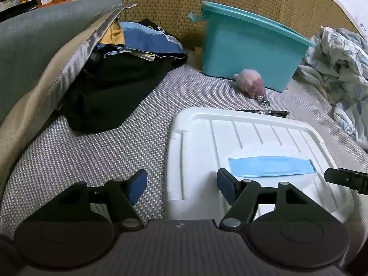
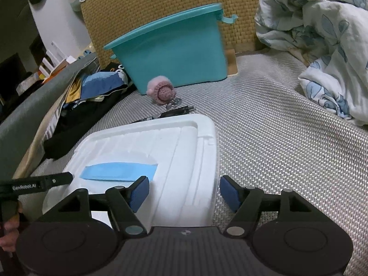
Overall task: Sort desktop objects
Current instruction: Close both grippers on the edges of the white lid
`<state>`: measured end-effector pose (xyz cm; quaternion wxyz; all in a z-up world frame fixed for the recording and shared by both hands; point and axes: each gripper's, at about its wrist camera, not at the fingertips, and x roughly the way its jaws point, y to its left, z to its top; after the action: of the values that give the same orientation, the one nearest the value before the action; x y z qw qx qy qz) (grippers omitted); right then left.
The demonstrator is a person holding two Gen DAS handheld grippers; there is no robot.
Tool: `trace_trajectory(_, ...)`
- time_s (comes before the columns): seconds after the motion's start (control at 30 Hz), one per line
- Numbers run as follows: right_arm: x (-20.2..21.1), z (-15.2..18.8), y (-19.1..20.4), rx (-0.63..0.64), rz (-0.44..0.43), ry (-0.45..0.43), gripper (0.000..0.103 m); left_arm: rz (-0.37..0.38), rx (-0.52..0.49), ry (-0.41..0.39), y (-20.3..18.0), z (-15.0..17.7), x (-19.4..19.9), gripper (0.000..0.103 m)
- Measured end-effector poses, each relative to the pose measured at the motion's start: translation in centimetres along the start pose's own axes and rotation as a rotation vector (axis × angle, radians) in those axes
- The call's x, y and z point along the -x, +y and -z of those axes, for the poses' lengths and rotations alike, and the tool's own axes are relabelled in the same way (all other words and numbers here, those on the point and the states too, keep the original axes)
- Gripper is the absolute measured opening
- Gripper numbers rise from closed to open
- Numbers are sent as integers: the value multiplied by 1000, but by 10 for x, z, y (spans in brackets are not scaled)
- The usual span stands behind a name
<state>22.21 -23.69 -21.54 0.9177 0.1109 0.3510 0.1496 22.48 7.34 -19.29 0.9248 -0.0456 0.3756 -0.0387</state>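
Note:
A white box lid (image 1: pixel 248 138) (image 2: pixel 161 142) lies on the grey woven mat, with a blue face mask (image 1: pixel 271 165) (image 2: pixel 119 171) on top of it. Behind the lid lie a black pen (image 1: pixel 264 112) (image 2: pixel 161 116) and a pink crocheted keychain toy (image 1: pixel 251 84) (image 2: pixel 161 89), in front of a teal bin (image 1: pixel 248 48) (image 2: pixel 174 53). My left gripper (image 1: pixel 181 187) is open, straddling the lid's left edge. My right gripper (image 2: pixel 184 191) is open over the lid's right edge. Nothing is held.
A pile of dark folded clothes (image 1: pixel 115 80) (image 2: pixel 92 101) and a grey pillow (image 1: pixel 34 46) lie to the left. A crumpled floral blanket (image 1: pixel 340 69) (image 2: pixel 322 34) sits to the right. A woven headboard (image 1: pixel 174 4) stands behind the bin. A hand (image 2: pixel 9 230) shows at the left edge.

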Motion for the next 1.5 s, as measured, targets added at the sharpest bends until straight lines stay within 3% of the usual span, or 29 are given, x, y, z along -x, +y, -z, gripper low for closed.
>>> trace_trajectory(0.17,-1,3,8,56,32,0,72,-5,6,0,1,0,-1,74)
trace_trajectory(0.5,-3,5,11,53,44,-8,73,-18,11,-1,2,1,-3,80)
trace_trajectory(1.1,-3,4,11,39,43,-12,76,-19,2,-13,0,3,-2,81)
trace_trajectory(1.17,-3,4,12,49,42,-14,77,-13,-30,-28,-4,4,0,79)
trace_trajectory(1.2,-3,4,13,54,39,-15,77,33,-51,-20,-8,4,0,79)
trace_trajectory(1.23,-3,4,14,60,35,-15,78,67,-75,-10,-15,6,0,88)
trace_trajectory(1.33,-3,5,14,76,48,-18,79,44,-169,-49,-32,10,3,87)
trace_trajectory(1.5,-3,4,13,67,40,-13,79,60,-221,-57,-40,10,4,87)
